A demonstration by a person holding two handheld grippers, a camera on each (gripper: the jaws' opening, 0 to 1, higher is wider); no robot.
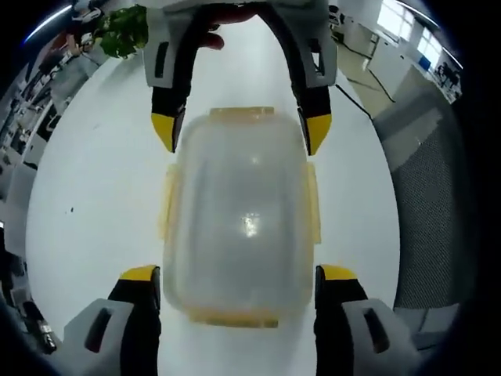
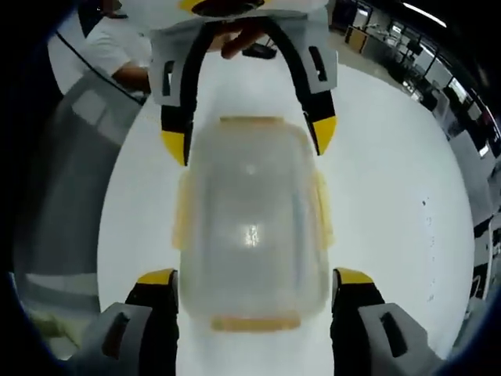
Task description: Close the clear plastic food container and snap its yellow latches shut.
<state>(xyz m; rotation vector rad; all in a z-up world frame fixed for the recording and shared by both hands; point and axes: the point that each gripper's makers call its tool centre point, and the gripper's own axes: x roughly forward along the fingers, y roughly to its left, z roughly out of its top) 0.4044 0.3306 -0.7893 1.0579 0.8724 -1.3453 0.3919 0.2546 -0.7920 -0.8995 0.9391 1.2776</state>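
One clear box [image 1: 241, 215], lid on, between both wide grippers [image 1: 239, 274] [image 2: 254, 278]; likely light, stiff, slippery; press yellow latches [image 1: 313, 204] at edges

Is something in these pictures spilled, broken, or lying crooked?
Nothing stands out. The clear container sits flat on the white table with its lid on, between the left gripper and right gripper, both open.

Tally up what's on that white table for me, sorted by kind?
Clear food container, lid on: 1
Yellow latches on it: 4
Handheld grippers, jaws open at opposite ends of the container: 2, the left gripper and the right gripper
Green leafy plant: 1
Total: 8
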